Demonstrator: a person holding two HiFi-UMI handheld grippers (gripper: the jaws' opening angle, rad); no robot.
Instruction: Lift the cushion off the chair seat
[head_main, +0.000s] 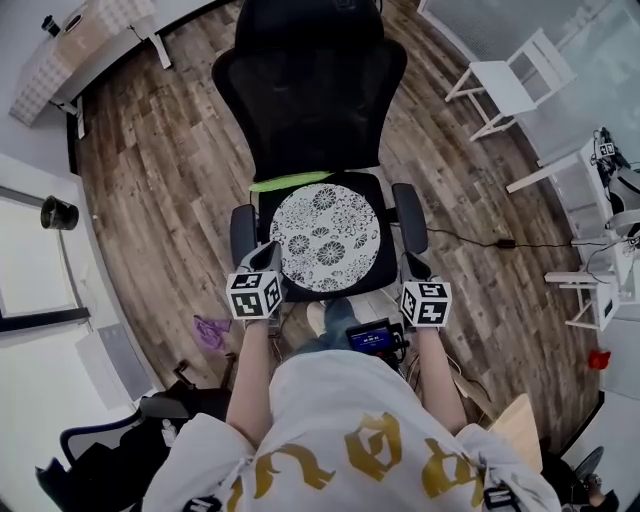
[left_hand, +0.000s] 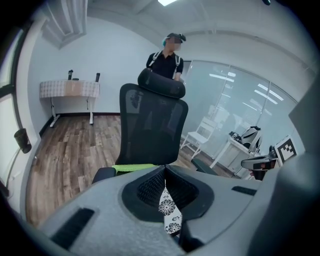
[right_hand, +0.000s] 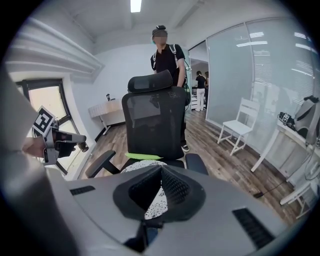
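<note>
We are standing at the front edge of a black office chair, looking steeply down on it. The cushion, round and white with a dark flower pattern, lies flat on the seat. It covers most of the seat, leaving bare black along the right edge and at the front corners. A bright green strip runs along the rear edge of the seat, between the cushion and the mesh backrest.

We hold the left gripper at the front left corner of the seat, just beside the left armrest, with its tips at the cushion's near-left rim. In the left gripper view its jaws are pressed together at the tips, and the flowered cloth shows in the narrow slit below them. We cannot tell whether they nip it.

The right gripper sits off the front right corner, next to the right armrest and apart from the cushion. Its jaws are also drawn together at the tips, with nothing gripped, and the cushion shows beyond them.

A person in dark clothes stands behind the backrest. A white chair stands on the wooden floor off to the right, and a small table stands against the far wall.
</note>
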